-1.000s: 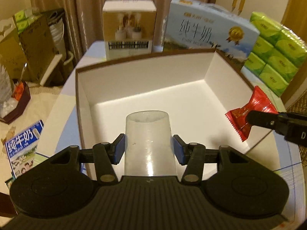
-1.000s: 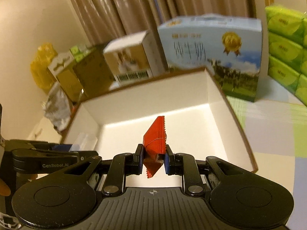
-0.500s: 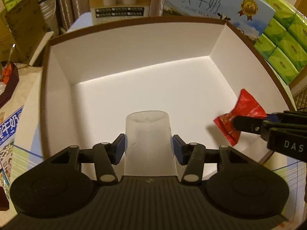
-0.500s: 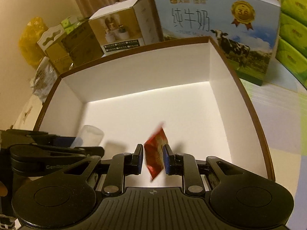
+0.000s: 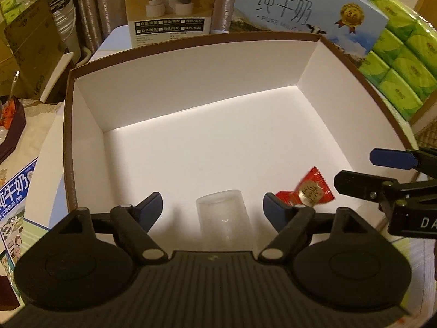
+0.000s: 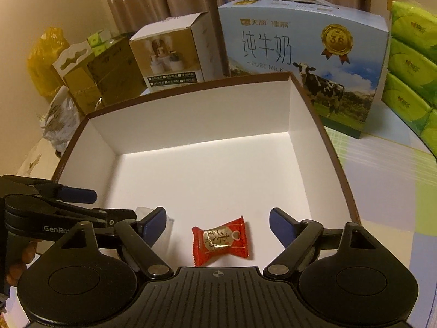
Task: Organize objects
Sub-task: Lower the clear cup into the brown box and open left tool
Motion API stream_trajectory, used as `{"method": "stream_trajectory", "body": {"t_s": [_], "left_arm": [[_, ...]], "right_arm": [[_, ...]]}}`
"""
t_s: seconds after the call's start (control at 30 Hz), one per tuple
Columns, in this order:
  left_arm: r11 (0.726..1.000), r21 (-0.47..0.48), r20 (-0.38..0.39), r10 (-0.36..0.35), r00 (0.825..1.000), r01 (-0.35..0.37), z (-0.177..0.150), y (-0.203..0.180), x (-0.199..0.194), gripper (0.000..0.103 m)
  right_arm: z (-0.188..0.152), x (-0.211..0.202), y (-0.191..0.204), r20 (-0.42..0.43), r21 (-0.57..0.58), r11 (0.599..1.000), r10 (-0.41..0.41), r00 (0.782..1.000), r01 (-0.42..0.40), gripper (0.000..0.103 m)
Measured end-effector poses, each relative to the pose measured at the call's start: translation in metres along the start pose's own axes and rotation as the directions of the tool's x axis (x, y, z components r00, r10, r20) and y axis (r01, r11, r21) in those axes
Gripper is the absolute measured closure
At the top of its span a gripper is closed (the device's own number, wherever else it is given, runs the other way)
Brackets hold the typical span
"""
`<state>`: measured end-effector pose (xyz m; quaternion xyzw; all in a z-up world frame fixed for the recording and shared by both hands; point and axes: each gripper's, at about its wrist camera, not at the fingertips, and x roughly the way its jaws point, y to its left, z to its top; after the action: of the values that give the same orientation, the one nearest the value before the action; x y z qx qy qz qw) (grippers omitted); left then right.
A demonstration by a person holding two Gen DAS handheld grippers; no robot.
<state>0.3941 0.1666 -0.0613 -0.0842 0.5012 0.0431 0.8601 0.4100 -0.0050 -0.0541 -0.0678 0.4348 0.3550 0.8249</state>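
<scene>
A white open box with a brown rim point(image 5: 191, 41) fills both views. A clear plastic cup point(image 5: 224, 218) stands upside down on its floor, between my left gripper's point(image 5: 213, 202) jaws. They are opening and their pads are clear of the cup. A red wrapped candy point(image 6: 220, 242) lies flat on the box floor under my right gripper point(image 6: 217, 216), whose jaws are opening too and do not touch it. In the left wrist view the candy point(image 5: 308, 191) lies right of the cup, with the right gripper point(image 5: 360, 170) beside it. In the right wrist view the left gripper point(image 6: 109, 205) partly hides the cup point(image 6: 168, 224).
Behind the box point(image 6: 191, 125) stand a blue milk carton case point(image 6: 300, 49) and a small humidifier box point(image 6: 169, 52). Green tissue packs point(image 6: 409, 68) are stacked at the right on the checked tablecloth point(image 6: 382, 177). Cardboard boxes and bags point(image 6: 82, 63) crowd the left.
Both grippers have opened. The cup has left the left pads and stands on the box floor. The candy has dropped from the right pads and lies flat. The left gripper sank into the box.
</scene>
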Motion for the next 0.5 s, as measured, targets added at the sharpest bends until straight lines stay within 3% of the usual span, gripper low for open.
{"method": "stream_trajectory", "body": {"t_s": [0.5], "left_arm": [[1.000,-0.006,0.077,-0.012,0.997,0.013,-0.012,-0.006,-0.054,0.025]], "right_arm": [[-0.013,-0.050,0.005,0.074,0.043,0.999,0.006,0.997,-0.009,0.018]]}}
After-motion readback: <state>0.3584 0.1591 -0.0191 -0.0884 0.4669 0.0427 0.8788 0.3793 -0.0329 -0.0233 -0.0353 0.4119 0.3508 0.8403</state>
